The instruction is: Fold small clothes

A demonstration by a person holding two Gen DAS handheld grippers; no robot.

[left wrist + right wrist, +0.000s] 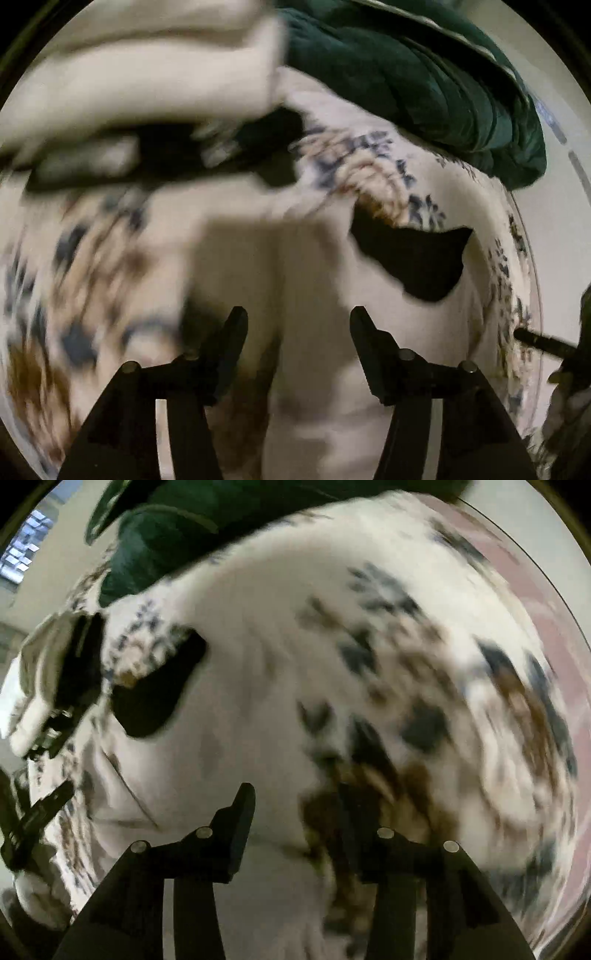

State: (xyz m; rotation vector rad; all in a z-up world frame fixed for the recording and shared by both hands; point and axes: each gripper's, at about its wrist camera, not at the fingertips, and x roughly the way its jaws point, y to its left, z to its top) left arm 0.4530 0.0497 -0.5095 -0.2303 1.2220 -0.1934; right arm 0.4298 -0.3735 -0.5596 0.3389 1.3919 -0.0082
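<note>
A white garment lies on a floral bedspread, just ahead of my left gripper, which is open and empty above it. A small black cloth lies on the garment's far right part. In the right wrist view the same white garment and black cloth show. My right gripper is open above the garment's edge, with its right finger blurred against the brown floral print. The other hand-held gripper shows at the left. Both views are motion-blurred.
A dark green blanket is bunched at the far side of the bed and also shows in the right wrist view. A pale sleeved arm with a black device crosses the upper left. A pink strip runs along the right.
</note>
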